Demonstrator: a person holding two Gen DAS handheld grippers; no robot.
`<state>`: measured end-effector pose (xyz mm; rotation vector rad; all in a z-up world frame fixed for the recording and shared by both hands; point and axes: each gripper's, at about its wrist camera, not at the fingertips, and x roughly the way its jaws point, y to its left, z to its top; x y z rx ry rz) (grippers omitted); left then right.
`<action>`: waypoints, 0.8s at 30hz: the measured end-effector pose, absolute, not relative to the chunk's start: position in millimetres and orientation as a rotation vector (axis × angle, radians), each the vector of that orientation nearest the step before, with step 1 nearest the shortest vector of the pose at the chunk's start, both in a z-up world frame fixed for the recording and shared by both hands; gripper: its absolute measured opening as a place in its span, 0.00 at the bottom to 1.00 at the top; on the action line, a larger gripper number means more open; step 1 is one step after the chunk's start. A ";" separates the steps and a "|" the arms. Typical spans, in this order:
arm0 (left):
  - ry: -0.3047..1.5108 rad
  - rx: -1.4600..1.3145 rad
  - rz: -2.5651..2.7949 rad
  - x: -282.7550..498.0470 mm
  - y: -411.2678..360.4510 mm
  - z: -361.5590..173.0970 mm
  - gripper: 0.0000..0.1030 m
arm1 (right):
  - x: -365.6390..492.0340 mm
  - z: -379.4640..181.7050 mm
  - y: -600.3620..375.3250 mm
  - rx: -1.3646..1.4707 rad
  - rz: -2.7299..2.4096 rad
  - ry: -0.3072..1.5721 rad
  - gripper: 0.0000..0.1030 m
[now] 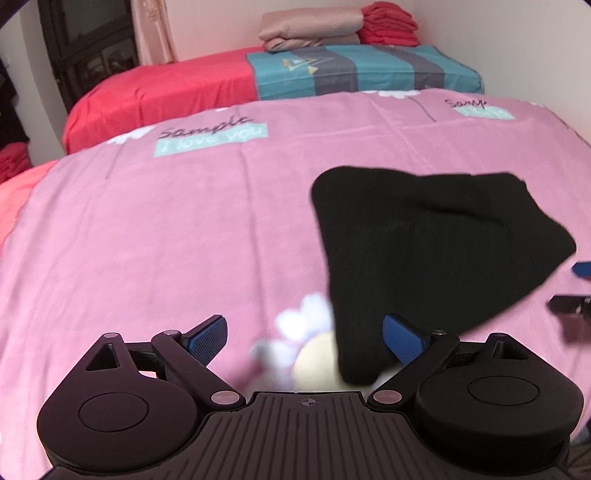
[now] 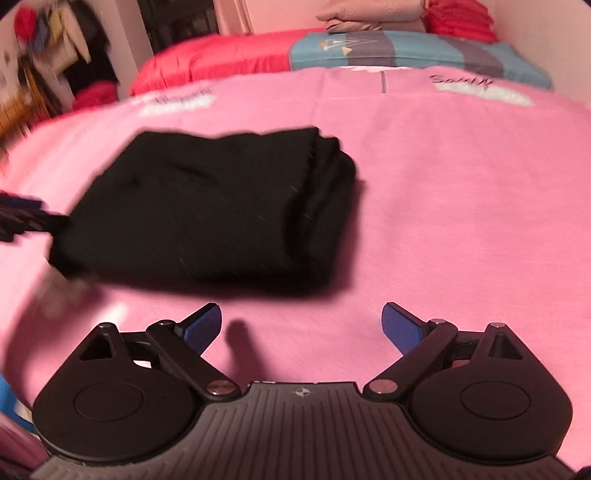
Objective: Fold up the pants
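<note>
Two hand-held grippers are in play, and both stand spread with nothing pinched. The left hand-held gripper (image 1: 304, 338) has its blue pads wide apart; a near corner of the black pants (image 1: 436, 236) reaches down between them, but whether either pad touches the cloth I cannot tell. The right hand-held gripper (image 2: 302, 325) hangs over bare sheet just short of the bundle, jaws wide and empty.

The pants lie on the pink bedsheet (image 2: 461, 192) of the bed as a compact folded stack — layered edges show along the right side in the right wrist view. Beyond, at the far end of the bed, sit a folded beige blanket (image 1: 310, 27) and a red pile (image 1: 388, 24).

My read: the last fold looks done and the grippers are letting go. What remains is small — draw both clear without dragging the top layer, or square up that loose near corner.
</note>
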<state>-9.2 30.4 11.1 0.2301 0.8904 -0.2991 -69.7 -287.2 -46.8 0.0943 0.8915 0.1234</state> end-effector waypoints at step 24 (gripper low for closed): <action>0.970 0.321 -0.143 -7.7 37.0 -9.7 1.00 | -73.2 -29.0 -250.8 -0.091 0.191 0.896 0.95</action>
